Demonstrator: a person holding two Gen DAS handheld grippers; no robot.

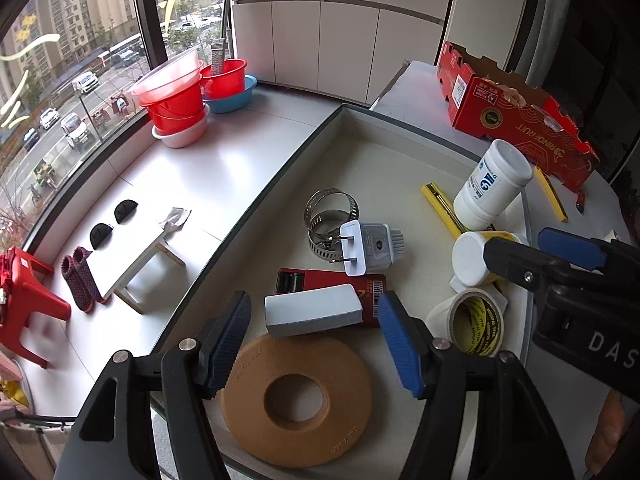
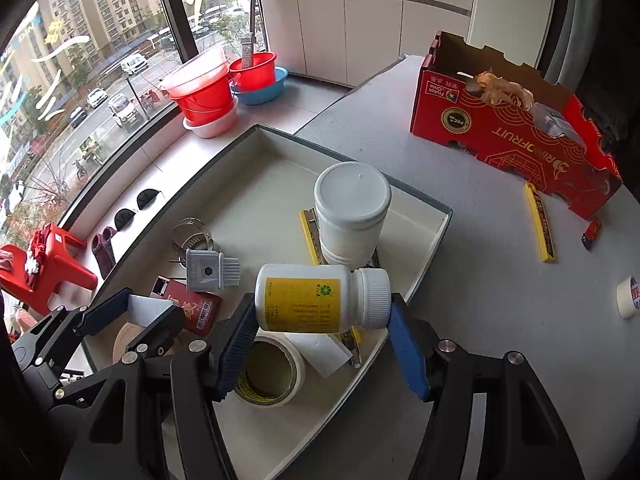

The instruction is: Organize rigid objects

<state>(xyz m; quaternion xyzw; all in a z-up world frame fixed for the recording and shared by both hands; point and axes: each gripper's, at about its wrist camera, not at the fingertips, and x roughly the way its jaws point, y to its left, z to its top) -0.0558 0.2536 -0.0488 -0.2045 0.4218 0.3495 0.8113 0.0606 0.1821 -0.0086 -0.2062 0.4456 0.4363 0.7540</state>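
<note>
My left gripper (image 1: 314,344) stands open over the tray (image 1: 280,184). A white block (image 1: 314,314) lies between its pads with a gap on each side, resting on a red box (image 1: 332,284) and a tan ring (image 1: 296,400). My right gripper (image 2: 320,340) is shut on a white bottle with a yellow label (image 2: 320,298), held sideways by its base and cap above a tape roll (image 2: 272,372). In the left wrist view the right gripper (image 1: 514,244) and the bottle (image 1: 472,258) show at the right. An upright white jar (image 2: 352,208) stands just behind.
The tray also holds a grey plug adapter (image 1: 368,248), metal hose clamps (image 1: 332,208) and a yellow knife (image 1: 440,208). On the table sit a red fruit box (image 2: 512,120), another yellow knife (image 2: 540,224) and a small tape roll (image 2: 628,296). Red basins (image 1: 180,96) stand by the window.
</note>
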